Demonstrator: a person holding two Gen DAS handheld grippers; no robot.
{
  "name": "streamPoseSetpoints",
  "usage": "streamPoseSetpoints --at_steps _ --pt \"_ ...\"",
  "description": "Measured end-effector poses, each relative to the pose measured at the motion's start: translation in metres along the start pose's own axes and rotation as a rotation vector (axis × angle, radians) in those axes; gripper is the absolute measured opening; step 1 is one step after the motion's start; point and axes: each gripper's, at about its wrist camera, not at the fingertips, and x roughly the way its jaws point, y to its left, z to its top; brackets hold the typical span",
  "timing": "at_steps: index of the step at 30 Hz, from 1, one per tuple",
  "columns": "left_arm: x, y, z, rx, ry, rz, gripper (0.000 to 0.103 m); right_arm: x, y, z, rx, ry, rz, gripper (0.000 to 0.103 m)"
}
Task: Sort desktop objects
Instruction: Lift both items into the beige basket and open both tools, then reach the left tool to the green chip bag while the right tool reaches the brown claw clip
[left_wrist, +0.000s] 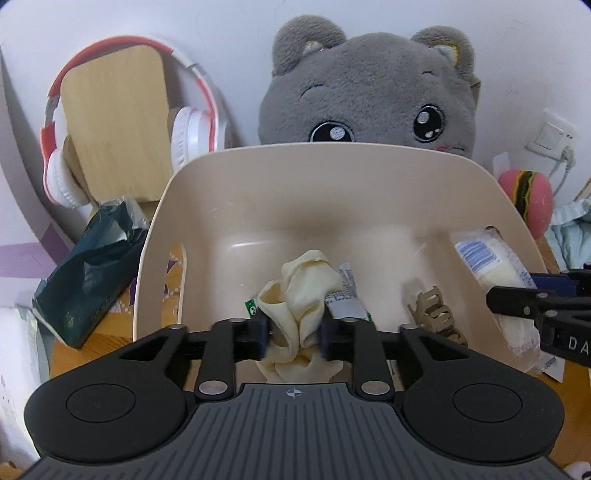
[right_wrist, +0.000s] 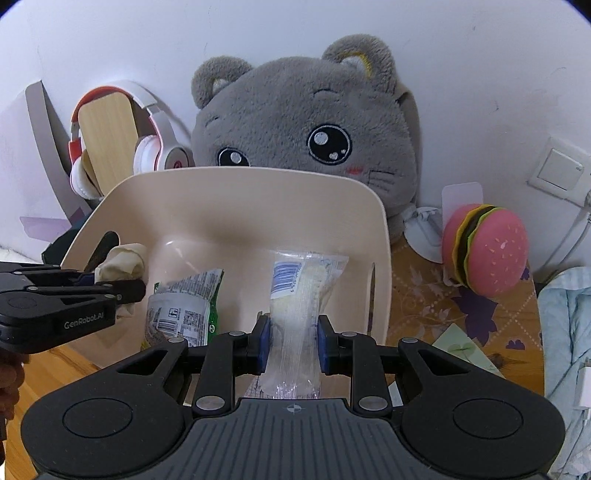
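A beige plastic bin (left_wrist: 258, 177) stands in front of me; it also shows in the right wrist view (right_wrist: 236, 199). My left gripper (left_wrist: 293, 328) is shut on a crumpled cream cloth (left_wrist: 303, 291) over the bin's near edge. My right gripper (right_wrist: 293, 341) is shut on a clear plastic packet with a blue barcode label (right_wrist: 299, 295), held over the bin's right part; the packet shows in the left wrist view too (left_wrist: 491, 273). Inside the bin lie a green and white snack packet (right_wrist: 184, 306) and a tan hair claw clip (left_wrist: 439, 317).
A grey plush cat (left_wrist: 365, 88) leans on the wall behind the bin. Red and white headphones (left_wrist: 184, 136) hang on a wooden stand (left_wrist: 114, 125) at left. A dark green pouch (left_wrist: 88, 273) lies left of the bin. A pink burger toy (right_wrist: 484, 251) and light blue cloth (right_wrist: 565, 332) sit right.
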Motion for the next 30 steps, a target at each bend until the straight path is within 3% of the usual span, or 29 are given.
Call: streamPoseSetpoints --at_steps 1,3,4,5,7,12,15,18,30 --pt "0.000 0.000 -0.001 0.003 -0.001 0.006 0.047 0.002 0.001 0.000 -0.009 0.004 0.006 0.025" --pt "-0.001 -0.001 -0.002 0.008 -0.019 0.019 0.086 0.006 0.001 -0.001 -0.013 0.011 0.007 0.030" --pt "-0.003 0.000 -0.003 0.009 -0.033 0.026 0.091 0.007 0.001 -0.001 -0.016 0.015 0.008 0.038" --pt "-0.004 0.000 -0.004 0.006 -0.047 0.032 0.091 0.009 0.000 -0.001 -0.013 0.016 0.007 0.040" --pt "-0.007 0.003 -0.004 -0.005 -0.060 0.034 0.092 0.009 -0.001 -0.002 -0.010 0.016 0.016 0.061" --pt "-0.010 0.008 -0.004 -0.019 -0.069 0.034 0.094 0.006 -0.002 -0.002 -0.011 -0.006 0.011 0.079" --pt "-0.012 0.012 -0.006 -0.018 -0.070 0.034 0.094 0.002 -0.003 -0.001 -0.010 -0.014 0.025 0.081" --pt "-0.017 0.015 -0.007 -0.016 -0.075 0.025 0.094 -0.004 -0.002 -0.002 -0.013 -0.026 0.025 0.090" --pt "-0.049 0.026 -0.014 0.023 -0.116 -0.021 0.094 -0.038 0.001 -0.007 -0.020 -0.092 0.049 0.099"
